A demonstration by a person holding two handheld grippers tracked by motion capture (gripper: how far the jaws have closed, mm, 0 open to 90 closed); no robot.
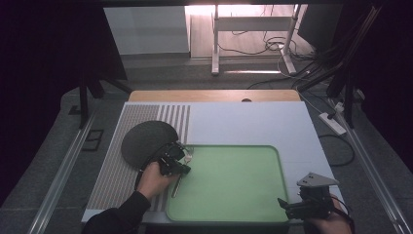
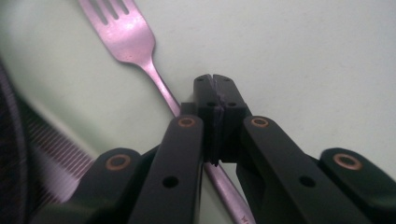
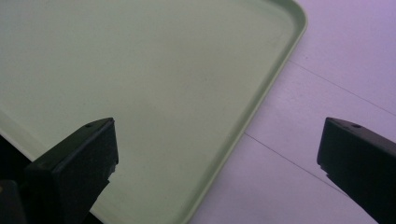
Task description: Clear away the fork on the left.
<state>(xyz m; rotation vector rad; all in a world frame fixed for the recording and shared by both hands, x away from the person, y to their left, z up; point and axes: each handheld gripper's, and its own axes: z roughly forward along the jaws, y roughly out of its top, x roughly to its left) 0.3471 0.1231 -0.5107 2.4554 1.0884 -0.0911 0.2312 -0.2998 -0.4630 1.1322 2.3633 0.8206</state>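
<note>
Left gripper [image 2: 215, 86]: jaws closed tip to tip, pads pressed together with only a thin seam between them. In the high view it [image 1: 181, 157] sits at the near-left part of the scene, over the left edge of the tray, held in the person's left hand [image 1: 155, 179].
Fork [image 2: 128, 44]: lies flat on the tray, not clamped. In the left gripper view its handle runs under the closed jaws, passing just to their left side and coming out again below them; the tines lie beyond the tips, up and to the left. Whether the tips touch the handle cannot be told.
Fork in the high view [image 1: 179, 178]: the handle shows near of the left gripper, along the left rim of the tray, and the head peeks out on the far side of the jaws.
Right gripper [image 3: 217, 154]: jaws spread wide, nothing between them. In the high view it [image 1: 284, 204] rests at the near-right corner of the tray with the grey plate on top, in the person's right hand [image 1: 331, 222], well apart from the fork.
Tray [image 1: 234, 178]: pale green, with rounded corners and a raised rim, lying on the near half of the white board; its right rim crosses between the right jaws in the right gripper view [image 3: 261, 107].
Round mat [image 1: 146, 141]: dark disc, just left and far of the left gripper, touching the far-left corner of the tray.
White board [image 1: 253, 122]: covers the table, with a ribbed grey strip along its left side.
</note>
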